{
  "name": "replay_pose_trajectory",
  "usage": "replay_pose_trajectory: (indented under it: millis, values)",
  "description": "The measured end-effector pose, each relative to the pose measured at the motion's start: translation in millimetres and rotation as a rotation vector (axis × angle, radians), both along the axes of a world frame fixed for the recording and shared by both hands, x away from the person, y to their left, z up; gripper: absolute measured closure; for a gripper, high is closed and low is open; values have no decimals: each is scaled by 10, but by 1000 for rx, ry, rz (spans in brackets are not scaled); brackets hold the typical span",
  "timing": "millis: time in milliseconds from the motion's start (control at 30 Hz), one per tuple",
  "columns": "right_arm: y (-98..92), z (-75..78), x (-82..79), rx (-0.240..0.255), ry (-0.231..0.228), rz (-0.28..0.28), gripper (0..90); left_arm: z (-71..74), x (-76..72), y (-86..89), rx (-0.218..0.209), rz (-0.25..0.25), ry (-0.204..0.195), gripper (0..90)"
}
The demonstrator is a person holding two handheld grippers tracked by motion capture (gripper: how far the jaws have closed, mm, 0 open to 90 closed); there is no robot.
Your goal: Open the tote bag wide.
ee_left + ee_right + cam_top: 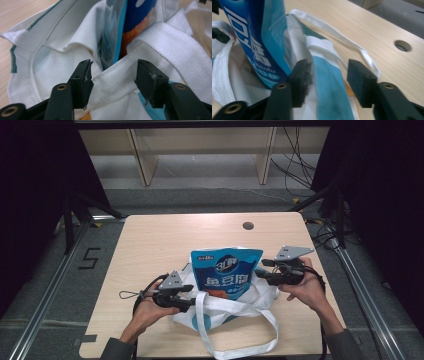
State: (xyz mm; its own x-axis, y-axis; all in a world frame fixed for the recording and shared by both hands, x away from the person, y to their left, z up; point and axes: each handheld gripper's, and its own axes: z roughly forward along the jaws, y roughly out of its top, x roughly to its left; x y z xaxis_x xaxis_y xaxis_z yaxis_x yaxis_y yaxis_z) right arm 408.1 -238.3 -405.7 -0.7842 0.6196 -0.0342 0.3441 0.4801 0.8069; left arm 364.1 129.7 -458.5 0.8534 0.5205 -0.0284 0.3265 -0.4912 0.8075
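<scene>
Left claw (112, 75) half open, white tote bag (62, 50) fabric between jaws, ungripped. Right claw (327, 75) half open astride bag rim. Blue snack packet (226, 270) stands inside.

table (150, 250): light wood, round hole (248, 226) near far edge | shelf (200, 150): beyond table

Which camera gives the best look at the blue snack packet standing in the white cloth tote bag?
The high view: the blue snack packet faces the camera, its printed front visible, upright in the white cloth tote bag. The left gripper view shows a narrow edge-on strip above the bag's folds. The right gripper view shows one slanted side with white lettering.
</scene>
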Motion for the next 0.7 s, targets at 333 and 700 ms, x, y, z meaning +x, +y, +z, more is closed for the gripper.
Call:
replay_pose_trajectory:
  millis: [333,700]
  values:
    - [225,-124,285,-98,-40,-26,877,-112,-184,-159,156,-94,-74,864]
    - [12,-920,773,-97,128,-180,885,-367,-385,-345,260,-157,-89,872]
